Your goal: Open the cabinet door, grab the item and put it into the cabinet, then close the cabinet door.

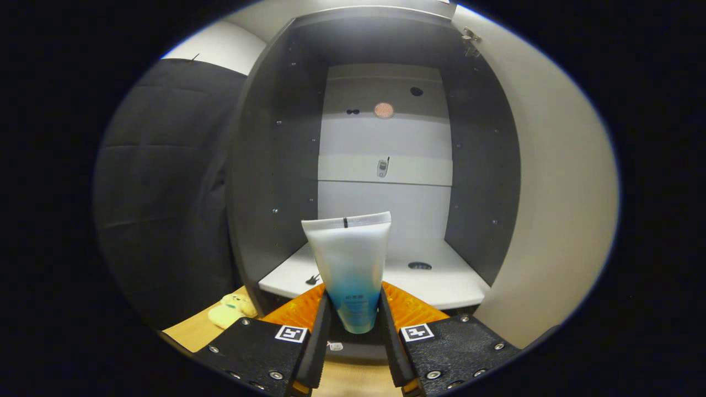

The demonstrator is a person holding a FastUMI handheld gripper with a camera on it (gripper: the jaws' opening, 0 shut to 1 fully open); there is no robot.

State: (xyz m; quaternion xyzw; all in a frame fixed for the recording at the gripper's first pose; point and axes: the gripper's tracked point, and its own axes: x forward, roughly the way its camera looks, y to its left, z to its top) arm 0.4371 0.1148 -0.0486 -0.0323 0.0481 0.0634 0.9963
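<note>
Gripper [353, 317]: closed partway on the tube, one finger pressed to each side of its lower end.
Tube [349, 264]: stood upright between the fingers, crimped end up, in front of the open cabinet.
Plush toy [231, 310]: lay on the wooden table [193, 331], left of the fingers.
Cabinet [276, 165]: stood beyond, door [551, 193] swung open to the right, white shelf [441, 281] behind the tube.

The tongs [353, 325] pinch the lower end of a translucent blue-tinted tube [349, 270] held upright, just before the open cabinet [276, 165], whose door [551, 193] is swung wide and whose white shelf [441, 281] lies beyond, a yellow plush toy [231, 310] on the table [190, 331] nearby.
</note>
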